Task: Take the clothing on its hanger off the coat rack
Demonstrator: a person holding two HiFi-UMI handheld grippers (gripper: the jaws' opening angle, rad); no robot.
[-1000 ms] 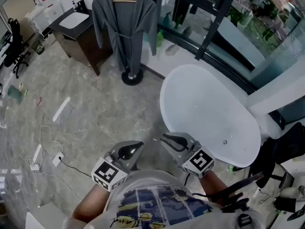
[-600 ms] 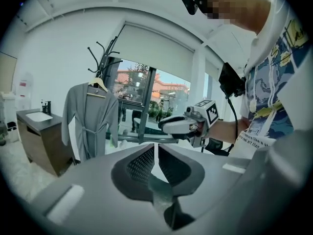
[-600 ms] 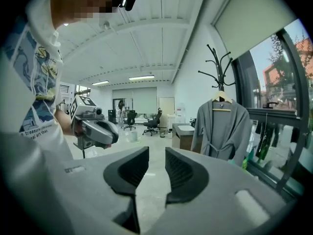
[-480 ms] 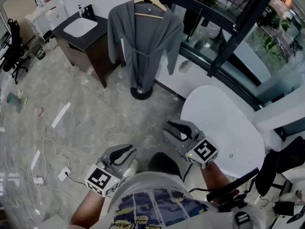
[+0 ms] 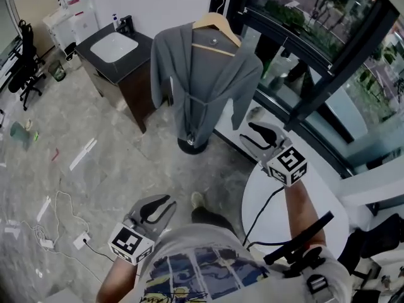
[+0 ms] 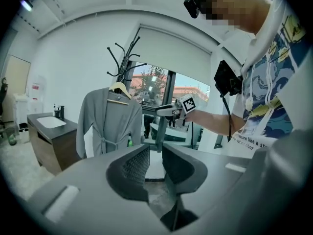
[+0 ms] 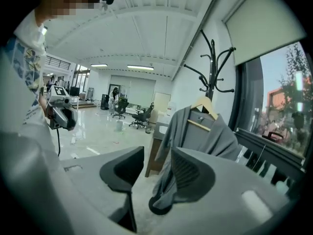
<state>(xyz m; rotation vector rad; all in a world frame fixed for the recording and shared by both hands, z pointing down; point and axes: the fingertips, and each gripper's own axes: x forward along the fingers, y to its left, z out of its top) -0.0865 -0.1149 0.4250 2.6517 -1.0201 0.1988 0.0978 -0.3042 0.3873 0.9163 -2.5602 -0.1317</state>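
A grey robe (image 5: 203,84) hangs on a wooden hanger (image 5: 216,28) from the black coat rack (image 7: 211,58), whose round base (image 5: 192,146) stands on the floor. My right gripper (image 5: 260,136) is raised to the right of the robe's lower hem and apart from it. Its jaws are opening with nothing between them (image 7: 156,168). My left gripper (image 5: 156,207) stays low near my body, well short of the rack. Its jaws (image 6: 155,163) stand a little apart and hold nothing. The robe (image 6: 107,124) shows straight ahead in the left gripper view.
A dark vanity with a white sink (image 5: 117,48) stands left of the rack. A white oval tub (image 5: 315,204) lies under my right arm. Black-framed glazing (image 5: 315,81) runs behind the rack. Cables and a power strip (image 5: 63,229) lie on the floor at left.
I have come closer to the rack, and the robe now sits nearer in view. The right gripper rose and reached forward beside the robe, with its jaws wider. The left gripper stayed low.
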